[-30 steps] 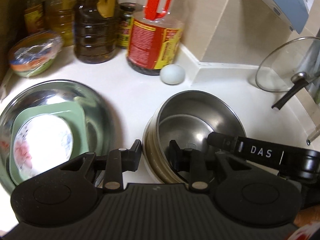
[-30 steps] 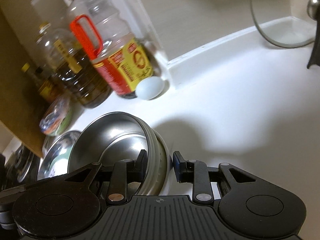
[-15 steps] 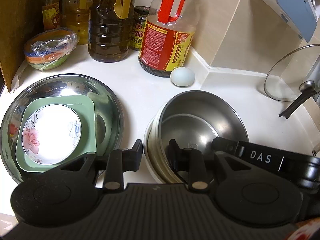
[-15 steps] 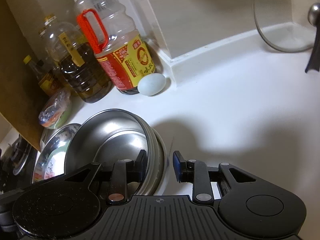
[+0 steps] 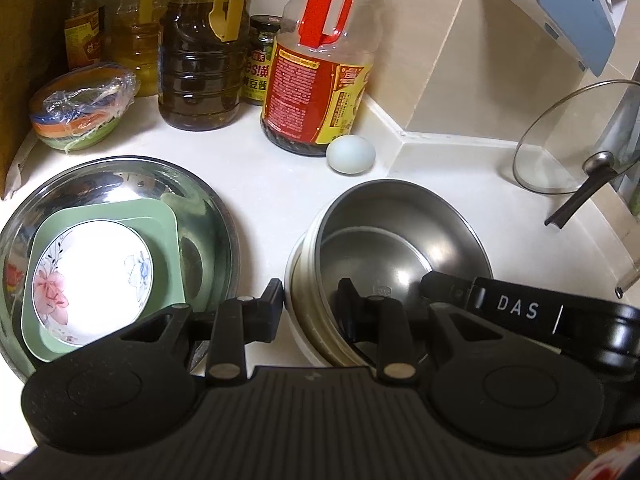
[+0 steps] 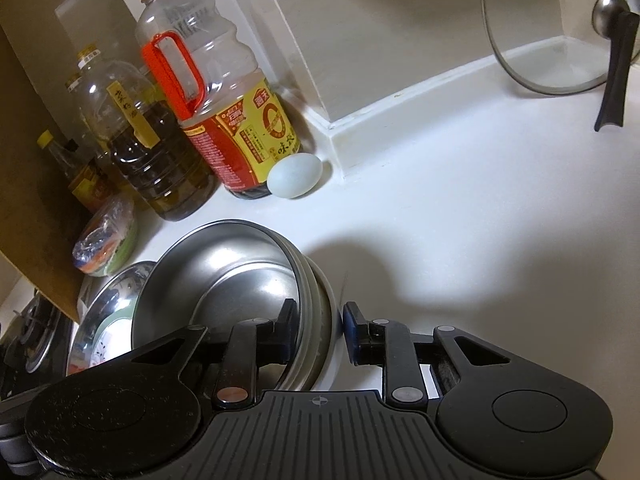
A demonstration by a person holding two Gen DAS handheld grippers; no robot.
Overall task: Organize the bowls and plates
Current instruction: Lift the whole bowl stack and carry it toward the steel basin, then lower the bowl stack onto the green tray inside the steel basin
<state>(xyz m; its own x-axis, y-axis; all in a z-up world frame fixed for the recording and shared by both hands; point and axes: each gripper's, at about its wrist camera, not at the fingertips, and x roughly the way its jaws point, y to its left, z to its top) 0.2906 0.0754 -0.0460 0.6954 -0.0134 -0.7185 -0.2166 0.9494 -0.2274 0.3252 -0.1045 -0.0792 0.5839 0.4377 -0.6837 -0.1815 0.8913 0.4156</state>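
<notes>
A stack of steel bowls [image 5: 400, 240] stands on the white counter, also in the right wrist view [image 6: 224, 280]. My left gripper [image 5: 310, 308] straddles the stack's near left rim, one finger inside, one outside, with a gap to the rim. My right gripper [image 6: 318, 328] straddles the stack's right rim the same way; its jaws do not press the rim. To the left, a wide steel basin [image 5: 120, 176] holds a green square plate [image 5: 164, 224] with a white flowered saucer [image 5: 92, 280] on it.
Oil and sauce bottles [image 5: 316, 80] line the back wall, with a pale egg [image 5: 350, 154] beside them. Wrapped coloured bowls [image 5: 78, 108] sit at the back left. A glass lid [image 5: 576, 140] leans at the right. A stove burner [image 6: 32, 332] shows at the far left.
Both cameras have pulled back and risen a little, so more of the bottles shows. The bowl stack stays between the fingers of both grippers.
</notes>
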